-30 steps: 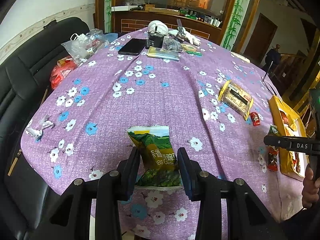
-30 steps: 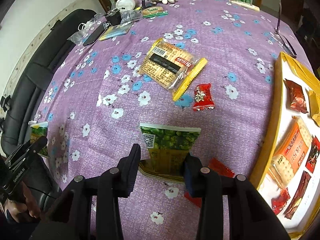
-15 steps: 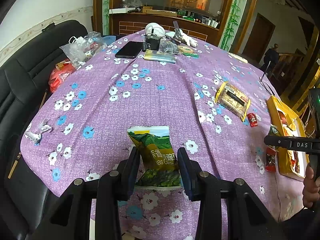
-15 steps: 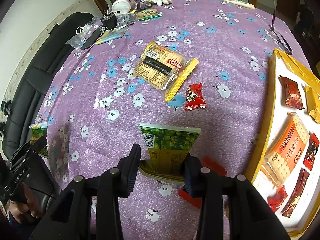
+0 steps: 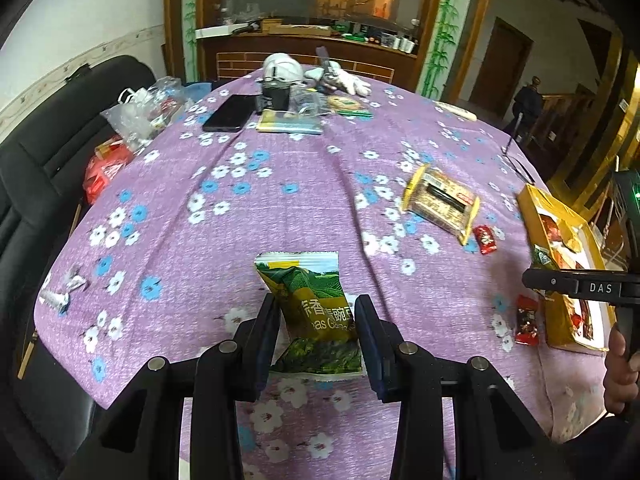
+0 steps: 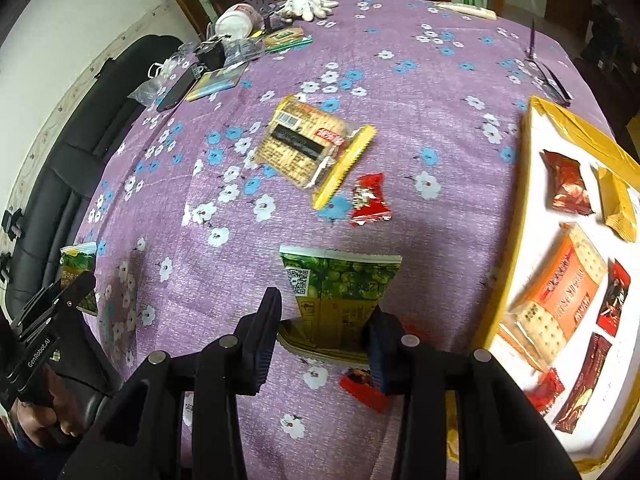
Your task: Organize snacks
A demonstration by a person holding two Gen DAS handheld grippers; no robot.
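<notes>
Not much has shifted since a second ago: the cracker pack (image 6: 310, 152) and red candy (image 6: 370, 200) have slid a bit lower in our right view, so that side has crept toward the tray (image 6: 516, 216). Both pea packets are already in hand. Our left hand-held gripper (image 5: 316, 334) is clamped on one green packet (image 5: 316, 312), our right hand-held gripper (image 6: 324, 338) on the other packet (image 6: 340, 296), both up off the worktop (image 5: 280, 208). The tray sits just right of our right hand-held gripper, long side running away from us. The left one is well across the cloth, so we'd guess right drops first.
</notes>
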